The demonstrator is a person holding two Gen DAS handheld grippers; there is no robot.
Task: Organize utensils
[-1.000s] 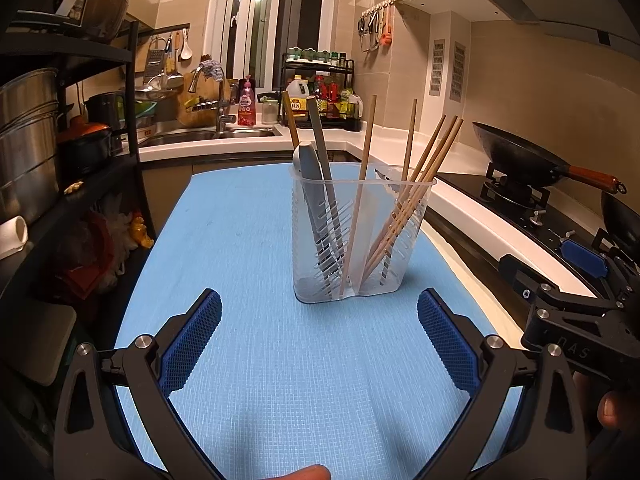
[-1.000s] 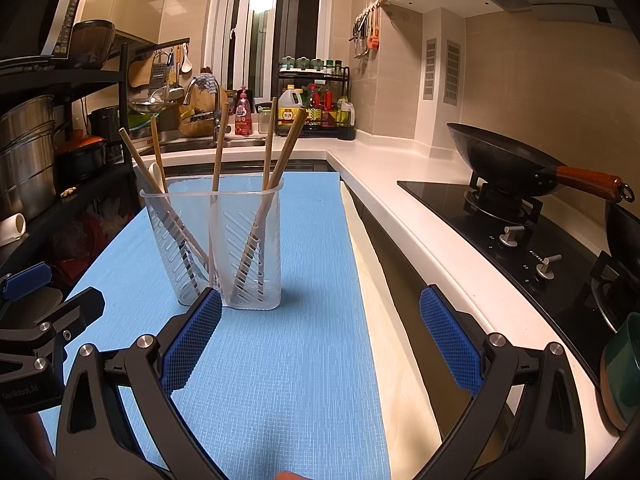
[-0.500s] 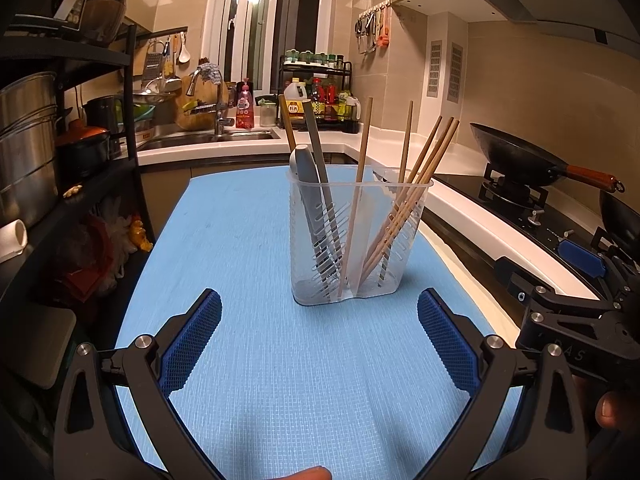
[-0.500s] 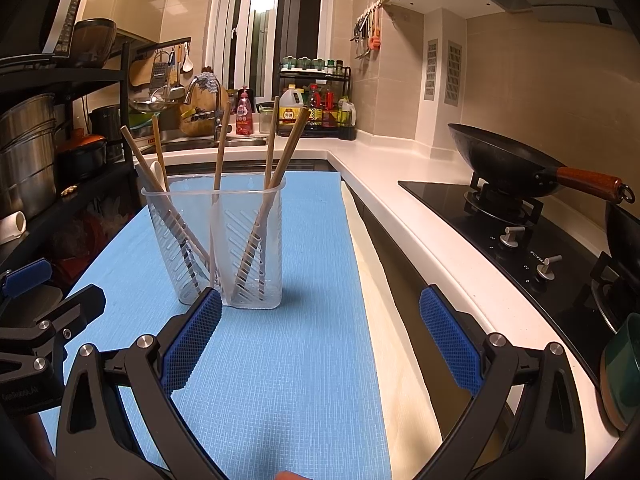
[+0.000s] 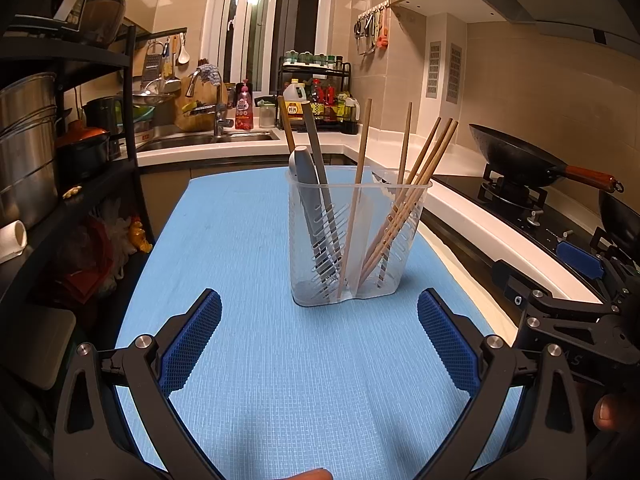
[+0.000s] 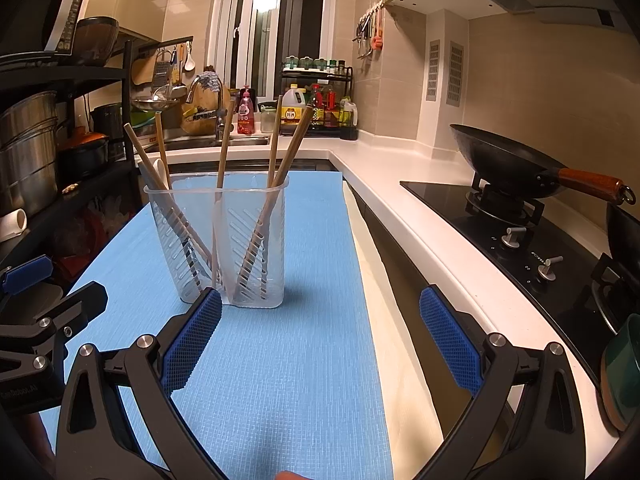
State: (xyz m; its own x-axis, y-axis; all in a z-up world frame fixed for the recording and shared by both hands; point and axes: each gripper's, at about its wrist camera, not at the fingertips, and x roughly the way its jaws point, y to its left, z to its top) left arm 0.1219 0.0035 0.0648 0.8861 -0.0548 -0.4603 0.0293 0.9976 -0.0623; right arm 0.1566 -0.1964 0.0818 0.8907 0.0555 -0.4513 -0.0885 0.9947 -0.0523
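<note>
A clear plastic utensil holder (image 5: 356, 248) stands upright on the blue mat (image 5: 256, 360). It holds several wooden chopsticks (image 5: 416, 184) and a grey spoon (image 5: 308, 184). It also shows in the right wrist view (image 6: 224, 248), left of centre, with chopsticks (image 6: 280, 176) leaning in it. My left gripper (image 5: 320, 340) is open and empty, just short of the holder. My right gripper (image 6: 320, 340) is open and empty, to the right of the holder; it also shows at the right edge of the left wrist view (image 5: 576, 320).
A black wok (image 6: 516, 168) sits on the stove (image 6: 520, 232) at right. A white counter (image 6: 408, 216) runs beside the mat. A black shelf with pots (image 5: 36, 152) stands at left. The sink (image 5: 208, 140) and a bottle rack (image 5: 320, 100) are at the back.
Both grippers have drifted slightly nearer to the holder and stay open. Nothing else has moved.
</note>
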